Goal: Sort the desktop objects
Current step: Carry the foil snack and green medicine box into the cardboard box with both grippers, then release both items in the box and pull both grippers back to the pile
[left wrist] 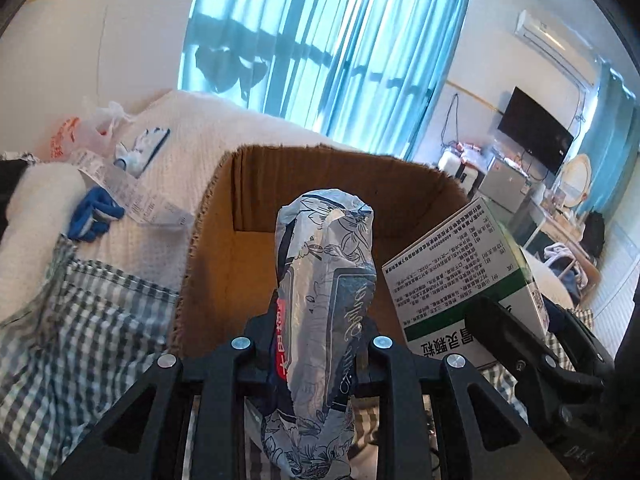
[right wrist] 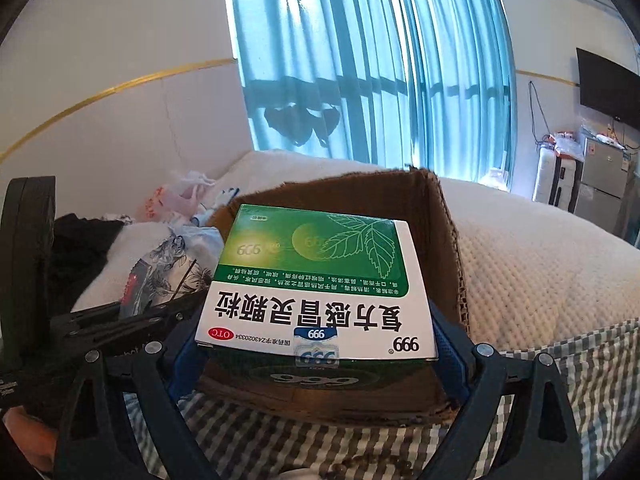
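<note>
My left gripper (left wrist: 316, 344) is shut on a tissue pack (left wrist: 326, 296) in floral plastic wrap, held upright over the open cardboard box (left wrist: 224, 216). My right gripper (right wrist: 316, 344) is shut on a green and white medicine box (right wrist: 316, 276), held flat above the same cardboard box (right wrist: 444, 240). The medicine box (left wrist: 460, 276) and the right gripper also show at the right of the left wrist view. The tissue pack (right wrist: 168, 272) and the left gripper show at the left of the right wrist view.
The cardboard box sits on a bed with a checked sheet (left wrist: 80, 320) and a white quilt (right wrist: 540, 264). A blue glove (left wrist: 94, 216), a receipt (left wrist: 132, 192) and a plastic bag (left wrist: 80, 136) lie at the left. Curtains (left wrist: 328, 48) hang behind.
</note>
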Tool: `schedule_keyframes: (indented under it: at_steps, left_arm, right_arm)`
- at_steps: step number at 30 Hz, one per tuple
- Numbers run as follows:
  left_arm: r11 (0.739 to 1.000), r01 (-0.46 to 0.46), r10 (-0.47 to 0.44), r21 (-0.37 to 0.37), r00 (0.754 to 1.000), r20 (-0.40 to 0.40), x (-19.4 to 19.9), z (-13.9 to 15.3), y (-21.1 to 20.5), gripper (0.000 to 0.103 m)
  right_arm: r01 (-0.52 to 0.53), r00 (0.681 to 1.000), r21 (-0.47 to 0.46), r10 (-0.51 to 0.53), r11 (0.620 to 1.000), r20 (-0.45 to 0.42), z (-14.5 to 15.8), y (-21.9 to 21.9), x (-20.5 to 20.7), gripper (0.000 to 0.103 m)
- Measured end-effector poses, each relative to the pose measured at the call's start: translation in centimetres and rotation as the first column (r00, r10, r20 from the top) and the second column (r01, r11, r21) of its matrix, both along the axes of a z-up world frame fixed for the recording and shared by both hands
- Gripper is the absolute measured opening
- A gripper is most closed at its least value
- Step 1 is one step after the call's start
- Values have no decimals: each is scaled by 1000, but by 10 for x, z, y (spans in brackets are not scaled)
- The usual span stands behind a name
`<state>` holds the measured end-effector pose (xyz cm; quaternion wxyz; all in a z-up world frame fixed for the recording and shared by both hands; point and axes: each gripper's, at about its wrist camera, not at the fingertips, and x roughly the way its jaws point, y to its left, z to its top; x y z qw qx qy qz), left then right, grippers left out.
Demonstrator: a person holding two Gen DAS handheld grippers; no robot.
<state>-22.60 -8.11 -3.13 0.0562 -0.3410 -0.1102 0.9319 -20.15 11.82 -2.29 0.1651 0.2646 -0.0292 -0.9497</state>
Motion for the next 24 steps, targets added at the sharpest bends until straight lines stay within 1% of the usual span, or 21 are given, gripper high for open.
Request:
schedule_keyframes:
  at_steps: [2,3,5,7,8,9,10,13,16,18,20,21,24]
  left_arm:
    - [1000,16,-16,-13,1000,3,-4,-5,5,26]
    - [1000,19,-19,-24,1000,3,-6,-8,8,28]
    - [999,20,-20,-43,1000,-1,-8,-11,12,36]
    - [999,15,-15,-41,1000,-5,-7,-12,12,66]
    - [999,-2,2,-33,1000,-3,-6,-12,10,75]
    - [1000,-13,13,-24,1000,-3,-5,-11,8,90]
    - [999,-31,31,-10,1000,-6,-3,-9,5,94]
    - [998,-52,53,22,998,-18,6,0,-1,94]
    - [998,-54,54,15,999,-6,15,13,-1,94]
    - [999,-43,43,4,999,-2,25,22,1,94]
    - [1000,-11,11,-22,1000,-5,41,32,5,96]
    - [999,9,-9,-43,1000,-2,49,36,8,102]
    - [993,69,-69,-97,998,-2,78,40,16,103]
  right_arm:
    - [6,1000,-12,-6,1000,8,-6,3,-4,94]
    - [15,1000,-16,-15,1000,8,-7,4,-4,95]
    - [29,1000,-26,-29,999,8,-8,9,-3,103]
    - [39,999,-49,-38,998,13,-6,16,1,103]
    - [42,999,-66,-41,997,14,-3,19,3,103]
    - [44,999,-78,-43,996,14,-1,21,5,103]
    - [45,999,-95,-44,994,15,2,25,8,103]
    - [64,998,-122,-63,990,11,12,33,18,103]
    - [78,997,-147,-76,986,21,22,43,30,103]
    - [81,996,-173,-73,982,52,25,52,43,103]
    - [84,994,-196,-70,977,79,25,62,58,103]
    - [85,994,-205,-68,975,90,25,67,65,103]
    - [98,989,-196,-74,976,127,20,85,94,103]
